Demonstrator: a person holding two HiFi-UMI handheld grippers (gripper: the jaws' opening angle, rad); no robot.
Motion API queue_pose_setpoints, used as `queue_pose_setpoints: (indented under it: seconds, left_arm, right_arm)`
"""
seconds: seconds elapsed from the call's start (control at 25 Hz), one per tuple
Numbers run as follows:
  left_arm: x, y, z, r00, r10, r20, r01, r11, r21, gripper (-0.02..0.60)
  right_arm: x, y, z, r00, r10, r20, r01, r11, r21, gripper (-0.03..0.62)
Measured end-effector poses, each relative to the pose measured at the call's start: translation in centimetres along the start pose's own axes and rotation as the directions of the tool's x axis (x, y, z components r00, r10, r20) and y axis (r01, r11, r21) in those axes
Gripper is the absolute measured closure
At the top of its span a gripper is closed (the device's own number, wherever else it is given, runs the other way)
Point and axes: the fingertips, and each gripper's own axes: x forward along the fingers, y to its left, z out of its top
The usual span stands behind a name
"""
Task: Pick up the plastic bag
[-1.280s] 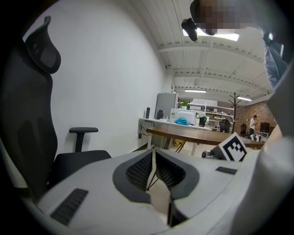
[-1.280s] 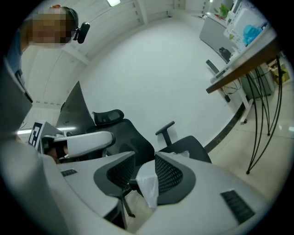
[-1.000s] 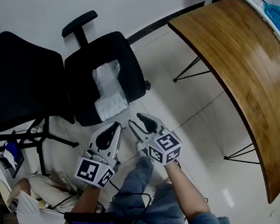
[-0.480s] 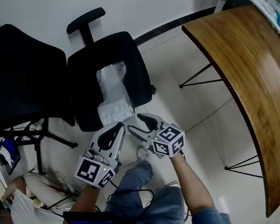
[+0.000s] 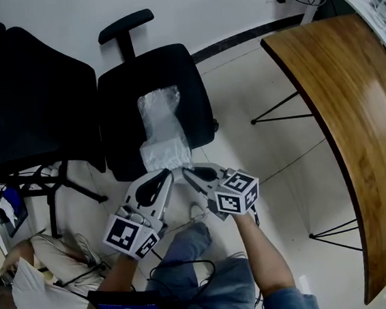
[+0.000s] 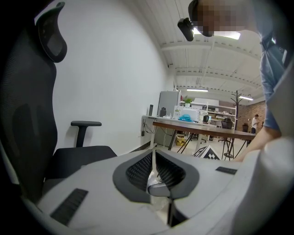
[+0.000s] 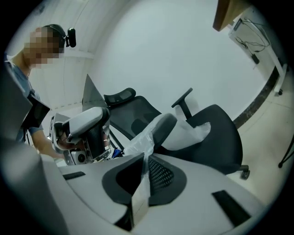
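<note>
The right gripper (image 5: 186,171) is clamped on the near edge of the plastic bag (image 5: 161,123). Its jaws have just been closing, and its own view shows a fold of clear film pinched between them, stretching away to the rest of the bag. Just beside it, the left gripper (image 5: 165,176) has its jaws pressed together. A pale crinkled scrap shows low in the slit between them, and I cannot tell whether it is part of the bag. Both tips sit at the bag's near end, by the edge of the seat (image 5: 120,110) nearest the person.

The bag lies on the black seat of an office chair, whose tall mesh backrest (image 5: 21,86) stands at the left of the head view. The bag is long and narrow. Its long axis runs from the near seat edge, by the grippers, away from the person toward the armrest (image 5: 125,26) on the far side. Its near end looks white and its far end clear and crumpled.

The chair stands on a pale tiled floor (image 5: 268,156) against a white wall (image 5: 184,4). A curved wooden table (image 5: 352,99) on thin black legs stands to the right, well apart from the chair.
</note>
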Motion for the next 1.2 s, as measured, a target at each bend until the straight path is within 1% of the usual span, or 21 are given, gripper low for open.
queue_pose_setpoints:
  seconds: [0.12, 0.36, 0.52, 0.96, 1.2]
  left_arm:
    - [-0.2, 0.1, 0.2, 1.000, 0.009, 0.004, -0.009, 1.000, -0.006, 0.549]
    - [-0.7, -0.3, 0.8, 1.000, 0.012, 0.007, -0.012, 1.000, -0.022, 0.549]
    - [-0.7, -0.7, 1.9, 1.000, 0.010, 0.019, -0.010, 1.000, -0.024, 0.549]
    - [-1.3, -0.9, 7.1, 0.999, 0.007, 0.039, -0.006, 1.000, -0.030, 0.549]
    - [-1.5, 1.2, 11.7, 0.996, 0.027, 0.080, -0.025, 0.999, -0.023, 0.549]
  right_arm:
    - [-0.2, 0.6, 0.5, 1.000, 0.013, 0.009, -0.013, 1.000, 0.013, 0.586]
    - [-0.6, 1.9, 1.5, 1.000, 0.020, 0.010, -0.020, 1.000, 0.004, 0.587]
    - [-0.9, 3.3, 2.9, 0.999, 0.030, 0.020, -0.029, 1.000, -0.006, 0.587]
    - [-0.7, 7.2, 8.7, 0.999, 0.039, 0.025, -0.038, 0.999, -0.031, 0.587]
    - [0.4, 9.1, 13.9, 0.998, 0.034, 0.046, -0.031, 0.997, -0.065, 0.587]
